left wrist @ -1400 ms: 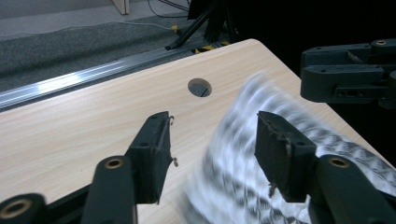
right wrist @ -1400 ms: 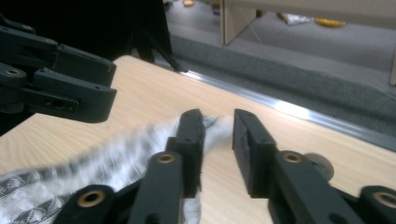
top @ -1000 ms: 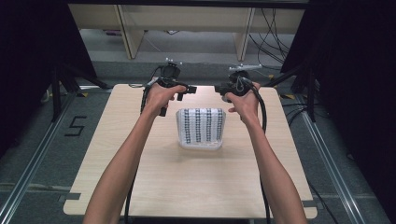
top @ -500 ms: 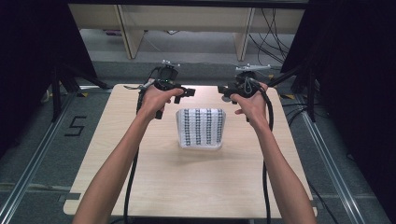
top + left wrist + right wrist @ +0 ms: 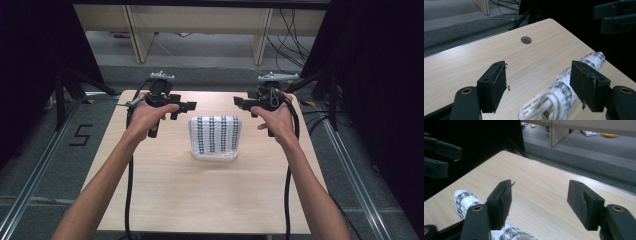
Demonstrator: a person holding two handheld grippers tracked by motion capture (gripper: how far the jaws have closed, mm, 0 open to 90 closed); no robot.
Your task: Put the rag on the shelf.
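Both tongs — left tongs (image 5: 537, 86), right tongs (image 5: 540, 203) — spread, empty; left gripper view reveals the patterned cloth's (image 5: 216, 135) white basket (image 5: 530, 110).

Lab recording bay: wooden table (image 5: 200, 200), black curtains (image 5: 30, 60), floor rails (image 5: 30, 190), loose cables (image 5: 295, 25) far right.

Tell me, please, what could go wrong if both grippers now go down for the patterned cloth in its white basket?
Both grippers, left and right, are open above the basket, facing each other, so they might collide. The cloth looks soft and may slip. The light basket might slide on the table.
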